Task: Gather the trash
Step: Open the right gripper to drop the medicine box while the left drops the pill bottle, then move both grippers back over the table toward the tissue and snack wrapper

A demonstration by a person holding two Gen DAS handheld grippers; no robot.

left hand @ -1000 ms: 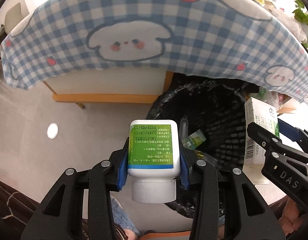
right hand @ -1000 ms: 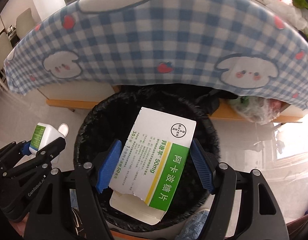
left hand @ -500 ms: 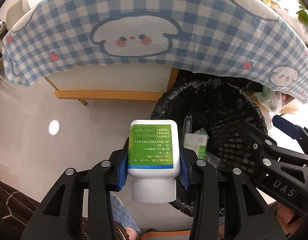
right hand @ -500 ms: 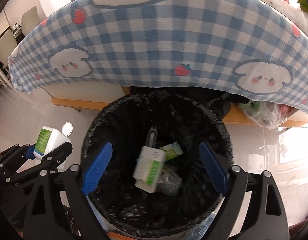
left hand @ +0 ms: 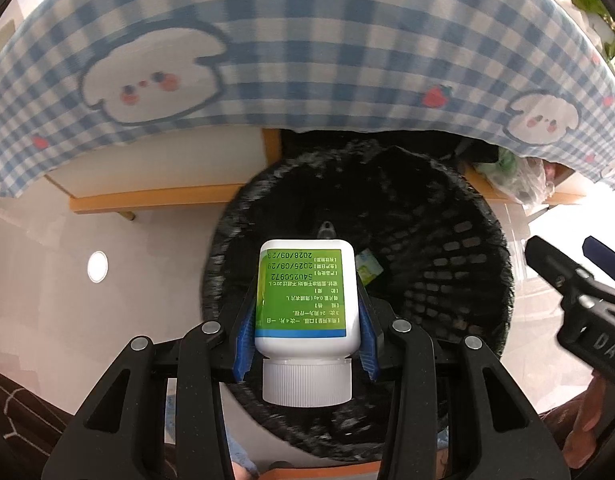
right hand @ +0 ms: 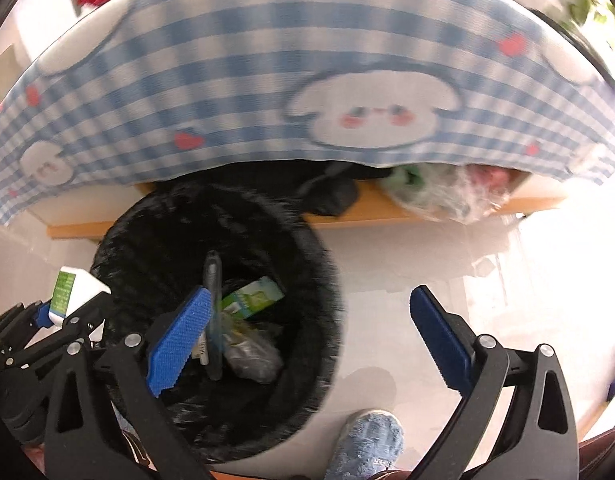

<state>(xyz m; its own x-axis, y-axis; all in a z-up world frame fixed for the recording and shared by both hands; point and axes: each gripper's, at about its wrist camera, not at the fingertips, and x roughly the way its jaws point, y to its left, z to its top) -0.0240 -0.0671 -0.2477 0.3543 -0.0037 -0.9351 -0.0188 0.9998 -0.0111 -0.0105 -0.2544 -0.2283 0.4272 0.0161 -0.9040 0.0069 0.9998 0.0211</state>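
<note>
A white plastic bottle (left hand: 305,300) with a green label and a ribbed white cap is held above the mouth of the trash bin (left hand: 479,216), its cap turned toward the camera and its base pointing away. The bin is round, lined with a black bag, and is set on the floor beside the table. Inside it are seen a green-and-white carton (right hand: 253,297), a dark pen (right hand: 212,280) and crumpled wrappers (right hand: 251,354).
</note>
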